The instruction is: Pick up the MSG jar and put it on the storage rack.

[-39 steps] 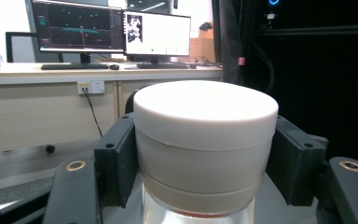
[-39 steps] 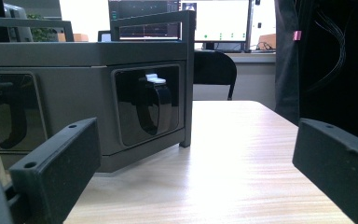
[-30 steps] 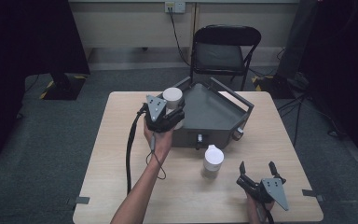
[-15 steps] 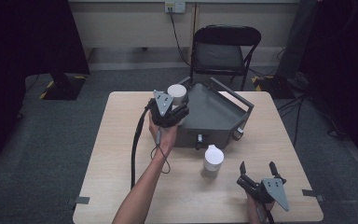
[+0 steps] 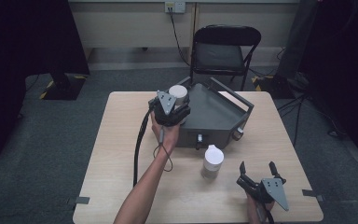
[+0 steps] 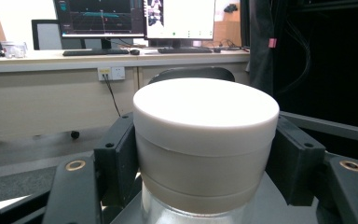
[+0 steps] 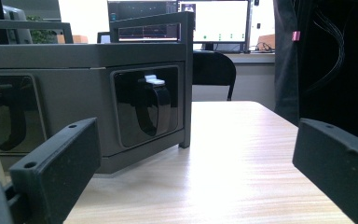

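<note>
A jar with a white lid (image 5: pixel 178 91) (image 6: pixel 205 116) is held over the left corner of a dark grey box (image 5: pixel 214 114). My left gripper (image 5: pixel 177 103) (image 6: pixel 205 158) is shut on it, its black pads (image 6: pixel 116 158) pressing on the lid's sides. A second white-lidded jar (image 5: pixel 212 161) stands on the table in front of the box. Near the table's front right corner my right gripper (image 5: pixel 258 169) (image 7: pixel 196 163) rests open, with nothing between its fingers. It faces the box's front wall (image 7: pixel 74 60).
The box has an open tray-like top with a raised rail (image 5: pixel 235 98) and knobs on its front (image 5: pixel 199 138). A black folding chair (image 5: pixel 226 51) stands behind the wooden table (image 5: pixel 121 140). The left gripper's cable (image 5: pixel 140 140) hangs along the forearm.
My left gripper has carried the jar a little to the right and away from me, toward the box. The right gripper has stayed where it was.
</note>
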### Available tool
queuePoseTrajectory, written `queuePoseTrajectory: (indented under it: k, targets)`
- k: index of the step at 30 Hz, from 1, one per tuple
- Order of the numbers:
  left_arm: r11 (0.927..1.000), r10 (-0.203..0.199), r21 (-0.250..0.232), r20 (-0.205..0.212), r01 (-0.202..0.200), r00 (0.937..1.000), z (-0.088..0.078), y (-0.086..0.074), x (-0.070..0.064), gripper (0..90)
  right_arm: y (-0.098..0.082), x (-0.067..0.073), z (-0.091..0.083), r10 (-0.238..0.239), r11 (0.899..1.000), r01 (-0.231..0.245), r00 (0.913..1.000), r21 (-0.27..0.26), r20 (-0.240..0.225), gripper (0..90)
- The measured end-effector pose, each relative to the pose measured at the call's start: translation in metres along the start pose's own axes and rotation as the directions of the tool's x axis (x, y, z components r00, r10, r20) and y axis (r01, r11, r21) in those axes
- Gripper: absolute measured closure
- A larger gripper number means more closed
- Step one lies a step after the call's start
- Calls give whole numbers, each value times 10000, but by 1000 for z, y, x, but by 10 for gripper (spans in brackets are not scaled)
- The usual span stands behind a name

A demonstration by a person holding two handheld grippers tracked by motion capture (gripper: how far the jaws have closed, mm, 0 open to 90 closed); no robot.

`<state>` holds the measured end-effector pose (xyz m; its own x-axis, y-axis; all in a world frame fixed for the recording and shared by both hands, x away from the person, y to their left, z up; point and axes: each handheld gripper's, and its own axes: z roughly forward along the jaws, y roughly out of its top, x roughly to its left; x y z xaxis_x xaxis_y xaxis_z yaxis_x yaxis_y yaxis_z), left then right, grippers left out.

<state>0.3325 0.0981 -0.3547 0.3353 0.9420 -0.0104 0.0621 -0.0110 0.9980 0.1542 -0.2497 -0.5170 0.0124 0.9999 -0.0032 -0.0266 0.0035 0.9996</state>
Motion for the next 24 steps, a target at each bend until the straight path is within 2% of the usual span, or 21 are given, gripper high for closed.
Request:
queuePoseTrajectory:
  k: [5, 12, 18, 19, 21, 24]
  targets:
    - [9999, 39, -94, -53, -39, 10000, -2, -3, -1, 341, 0, 0, 0, -26, 10000, 26, 10000, 17, -5, 0]
    - [10000, 53, 79, -123, -52, 9999, -2, 1, -3, 340, 1, 0, 0, -58, 10000, 58, 10000, 45, -7, 1]
    - [9995, -276, 166, -33, 277, 9996, -2, 3, -1, 332, 0, 0, 0, -25, 10000, 25, 10000, 27, -9, 0]
    - [9995, -287, 161, -101, 288, 9995, -2, 3, -2, 304, 0, 0, 0, -21, 10000, 21, 10000, 25, -10, 1]
    - [9992, -379, 88, -237, 382, 9990, -1, 3, -4, 167, 0, 0, 0, 3, 10000, -3, 10000, 11, -14, 0]
    - [9990, -413, 170, -398, 420, 9984, -1, 5, -6, 87, 0, 0, 0, 21, 10000, -21, 10000, 10, -5, 0]
